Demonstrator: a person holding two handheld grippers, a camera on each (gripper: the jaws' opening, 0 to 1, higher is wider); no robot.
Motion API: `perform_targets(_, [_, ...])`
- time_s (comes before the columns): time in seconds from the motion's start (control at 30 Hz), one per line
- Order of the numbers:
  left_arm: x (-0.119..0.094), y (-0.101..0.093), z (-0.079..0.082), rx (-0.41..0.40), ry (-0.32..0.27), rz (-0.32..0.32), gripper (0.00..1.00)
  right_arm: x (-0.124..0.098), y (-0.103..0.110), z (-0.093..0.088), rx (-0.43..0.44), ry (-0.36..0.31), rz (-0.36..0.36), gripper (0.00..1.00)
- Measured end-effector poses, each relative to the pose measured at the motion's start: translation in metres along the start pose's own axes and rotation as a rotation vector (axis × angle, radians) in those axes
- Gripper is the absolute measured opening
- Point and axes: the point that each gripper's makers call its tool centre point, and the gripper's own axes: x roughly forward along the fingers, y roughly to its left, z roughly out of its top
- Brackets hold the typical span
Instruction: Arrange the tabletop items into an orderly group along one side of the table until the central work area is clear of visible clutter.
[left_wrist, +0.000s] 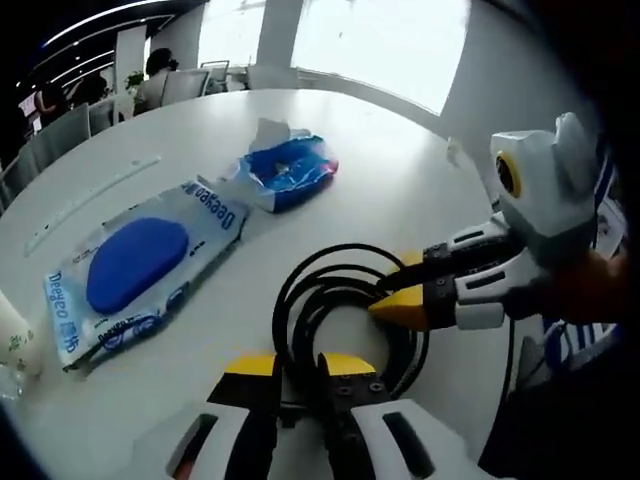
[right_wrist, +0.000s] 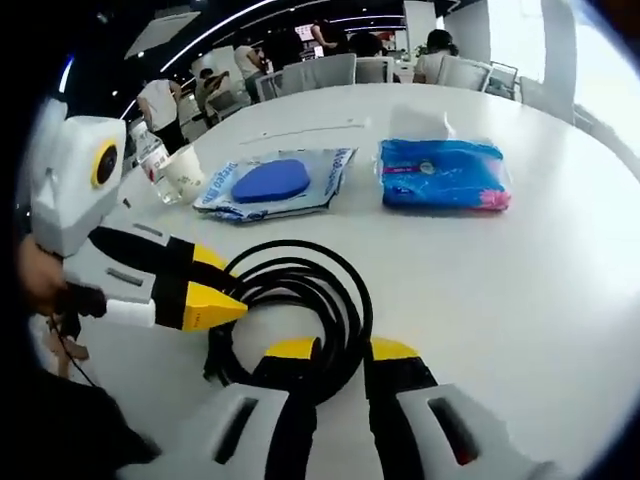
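Both tongs (left_wrist: 300, 372) (right_wrist: 342, 355) straddle the coiled cable (right_wrist: 300, 300).

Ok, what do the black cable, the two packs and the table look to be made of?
Cable: matte black rubber or plastic sheath, coiling softly. Wipes pack: glossy plastic film, wrinkled, with a blue lid that looks rigid. Tissue pack: thin blue plastic wrap, crinkled, white tissue at its top. Table: smooth white top, likely laminate; it reflects window light.

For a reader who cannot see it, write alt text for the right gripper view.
Two yellow-tipped grippers, the right gripper and the left gripper, meet at a coiled black cable on a white round table. Behind lie a wet-wipes pack and a blue tissue pack.
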Motion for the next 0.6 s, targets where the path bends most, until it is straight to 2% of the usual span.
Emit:
perform_targets(0.13, [-0.003, -0.003, -0.001, -0.007, 0.012, -0.016, 0.09, 0.0, 0.002, -0.005, -0.014, 0.007, -0.002, 0.1])
perform_targets(0.4, [-0.017, -0.009, -0.005, -0.046, 0.031, -0.037, 0.06, -0.013, 0.007, -0.005, 0.025, 0.005, -0.003, 0.05])
perform_targets(0.47, [-0.022, -0.013, -0.005, -0.054, 0.032, -0.047, 0.05, -0.02, 0.01, -0.007, -0.007, 0.03, -0.004, 0.05])
perform_targets(0.6, [-0.029, -0.017, -0.003, -0.028, 0.032, -0.043, 0.05, -0.03, 0.008, 0.004, 0.021, -0.01, -0.03, 0.01])
